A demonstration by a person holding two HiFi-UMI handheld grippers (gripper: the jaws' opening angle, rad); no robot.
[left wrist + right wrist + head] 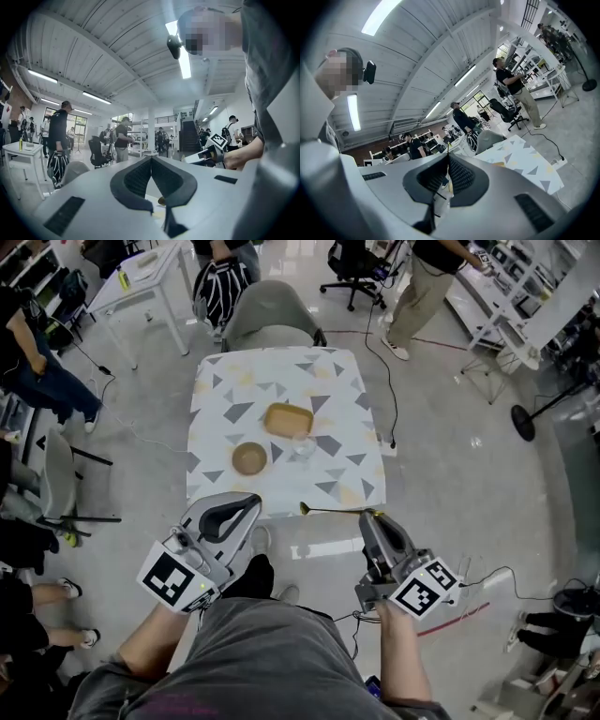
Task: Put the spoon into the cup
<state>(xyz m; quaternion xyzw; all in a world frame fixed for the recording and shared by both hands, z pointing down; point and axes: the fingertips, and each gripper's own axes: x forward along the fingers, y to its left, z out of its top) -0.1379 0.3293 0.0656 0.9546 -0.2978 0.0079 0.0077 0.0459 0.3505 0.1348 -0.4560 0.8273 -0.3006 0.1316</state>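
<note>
A slim gold spoon hangs level in the air just off the table's near edge, its bowl end pointing left. My right gripper is shut on its handle end; in the right gripper view a sliver of the spoon shows between the closed pads. My left gripper is shut and holds nothing, hovering left of the spoon's bowl. In the left gripper view the spoon's bowl peeks through below the closed jaws. A clear glass cup stands upright near the table's middle, beyond both grippers.
The small table wears a cloth with grey and yellow triangles. On it sit a wooden tray and a round wooden bowl left of the cup. A grey chair stands behind; people and a floor cable surround it.
</note>
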